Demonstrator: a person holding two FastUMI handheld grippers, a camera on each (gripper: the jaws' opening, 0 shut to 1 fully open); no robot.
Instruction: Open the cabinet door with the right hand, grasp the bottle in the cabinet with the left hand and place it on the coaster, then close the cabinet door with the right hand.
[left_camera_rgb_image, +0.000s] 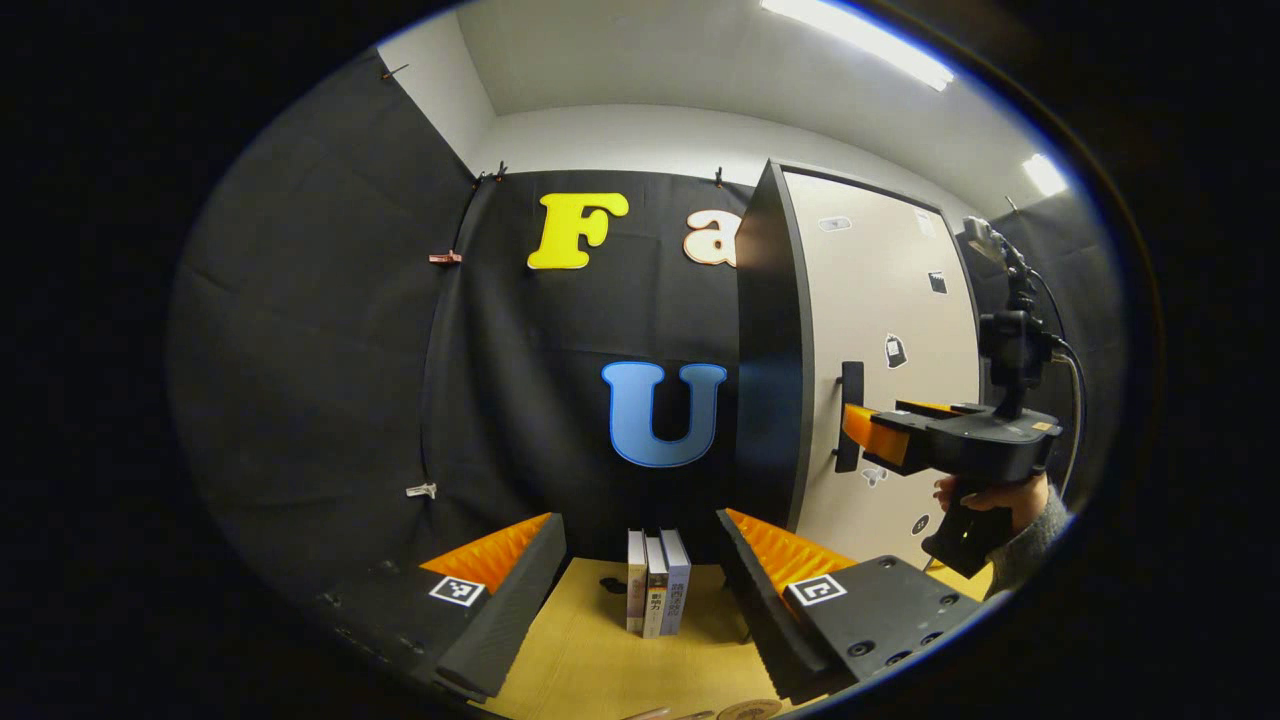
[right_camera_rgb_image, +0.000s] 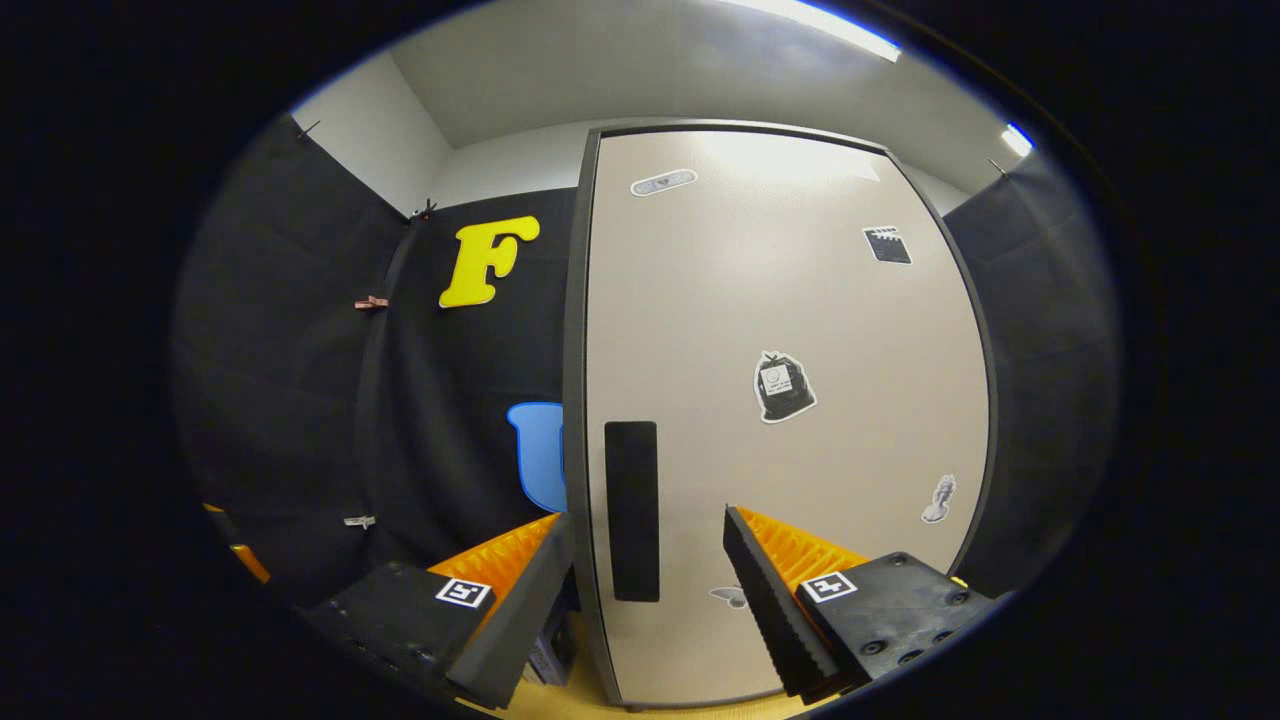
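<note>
Cabinet door (right_camera_rgb_image: 780, 400) is closed and occupies centre and right of the right gripper view; its dark handle (right_camera_rgb_image: 632, 510) stands upright at lower centre. Right gripper (right_camera_rgb_image: 640, 580) points at the handle, jaws spread to either side, not touching. In the left gripper view a hand (left_camera_rgb_image: 985, 495) grips it level at right. Left gripper (left_camera_rgb_image: 640, 590) jaws spread over the worktop (left_camera_rgb_image: 590, 660), facing upright books (left_camera_rgb_image: 657, 595)

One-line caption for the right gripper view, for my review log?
Open right claw faces the closed cabinet door, its dark handle lined up between the fingers.
</note>
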